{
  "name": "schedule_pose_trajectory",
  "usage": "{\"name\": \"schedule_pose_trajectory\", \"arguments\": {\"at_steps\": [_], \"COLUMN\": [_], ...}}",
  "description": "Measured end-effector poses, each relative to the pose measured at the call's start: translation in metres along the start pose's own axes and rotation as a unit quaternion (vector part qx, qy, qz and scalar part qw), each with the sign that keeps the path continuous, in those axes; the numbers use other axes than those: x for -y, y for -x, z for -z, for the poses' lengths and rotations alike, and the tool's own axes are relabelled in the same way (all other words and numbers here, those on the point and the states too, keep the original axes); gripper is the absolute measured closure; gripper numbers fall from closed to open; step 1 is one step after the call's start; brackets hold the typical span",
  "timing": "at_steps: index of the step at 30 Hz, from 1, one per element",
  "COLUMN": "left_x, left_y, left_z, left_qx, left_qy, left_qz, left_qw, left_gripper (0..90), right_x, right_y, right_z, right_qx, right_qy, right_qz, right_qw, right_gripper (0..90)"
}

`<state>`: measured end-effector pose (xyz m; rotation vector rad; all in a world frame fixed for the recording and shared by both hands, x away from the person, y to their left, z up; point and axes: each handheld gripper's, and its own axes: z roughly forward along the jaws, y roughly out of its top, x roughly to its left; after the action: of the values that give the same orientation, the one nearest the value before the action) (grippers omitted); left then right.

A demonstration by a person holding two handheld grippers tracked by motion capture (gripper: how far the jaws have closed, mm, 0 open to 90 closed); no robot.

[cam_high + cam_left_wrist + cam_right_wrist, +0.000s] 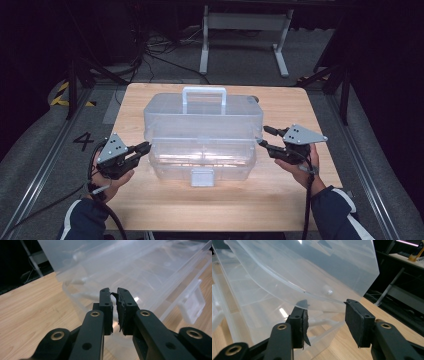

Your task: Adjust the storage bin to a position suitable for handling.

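Currently clear plastic toolbox sits mid-table, lid raised. My left gripper at its 9 o'clock end, jaws nearly closed, empty. My right gripper at 3 o'clock, jaws half-open around the lid's edge.

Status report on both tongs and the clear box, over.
Left tongs nearly shut at the clear plastic storage box, gripping nothing visible. Right tongs open, straddling its raised lid edge. Nothing in the way.

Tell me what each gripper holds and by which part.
Left gripper: nearly shut, nothing visibly held, beside the clear plastic box. Right gripper: open around the raised lid's corner edge, not clamped.
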<state>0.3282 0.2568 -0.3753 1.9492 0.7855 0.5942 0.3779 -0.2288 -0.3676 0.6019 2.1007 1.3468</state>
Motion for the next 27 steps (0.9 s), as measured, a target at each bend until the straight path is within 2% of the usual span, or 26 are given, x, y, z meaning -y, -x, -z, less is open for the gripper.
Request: {"name": "schedule_pose_trajectory", "arguments": {"at_steps": [2, 3, 7, 11, 15, 17, 21, 24, 27], "left_x": [0.002, 0.004, 0.011, 0.023, 0.035, 0.041, 0.057, 0.068, 0.077], "left_y": [0.000, 0.000, 0.000, -0.002, -0.004, -0.005, -0.003, -0.003, -0.001], "left_z": [0.001, 0.002, 0.005, 0.010, 0.013, 0.012, 0.009, 0.005, 0.002], "left_qx": [-0.002, -0.004, -0.011, -0.017, -0.027, -0.033, -0.033, -0.030, -0.027], "left_qy": [-0.001, -0.006, -0.013, -0.020, -0.030, -0.041, -0.070, -0.096, -0.114], "left_qz": [0.002, 0.001, -0.004, 0.001, 0.010, 0.010, 0.016, 0.018, 0.030], "left_qw": [1.0000, 1.0000, 0.9998, 0.9996, 0.9991, 0.9985, 0.9969, 0.9947, 0.9926], "left_gripper": [81.3, 78.6, 75.5, 73.1, 71.2, 70.7, 69.7, 69.1, 66.5], "right_x": [-0.001, -0.004, -0.007, -0.014, -0.017, -0.019, -0.022, -0.025, -0.028], "right_y": [0.000, 0.000, 0.000, 0.000, 0.003, 0.003, 0.004, 0.004, 0.003], "right_z": [0.000, 0.000, -0.001, -0.003, -0.005, -0.006, -0.009, -0.011, -0.016], "right_qx": [0.003, 0.006, 0.009, 0.026, 0.035, 0.042, 0.058, 0.075, 0.097], "right_qy": [0.006, 0.017, 0.025, 0.039, 0.051, 0.059, 0.069, 0.077, 0.085], "right_qz": [0.002, 0.000, 0.004, 0.003, 0.000, -0.003, -0.005, -0.005, -0.017], "right_qw": [1.0000, 0.9998, 0.9996, 0.9989, 0.9981, 0.9974, 0.9959, 0.9942, 0.9915], "right_gripper": [54.9, 56.4, 60.0, 66.1, 67.5, 68.4, 70.1, 71.2, 72.1]}}
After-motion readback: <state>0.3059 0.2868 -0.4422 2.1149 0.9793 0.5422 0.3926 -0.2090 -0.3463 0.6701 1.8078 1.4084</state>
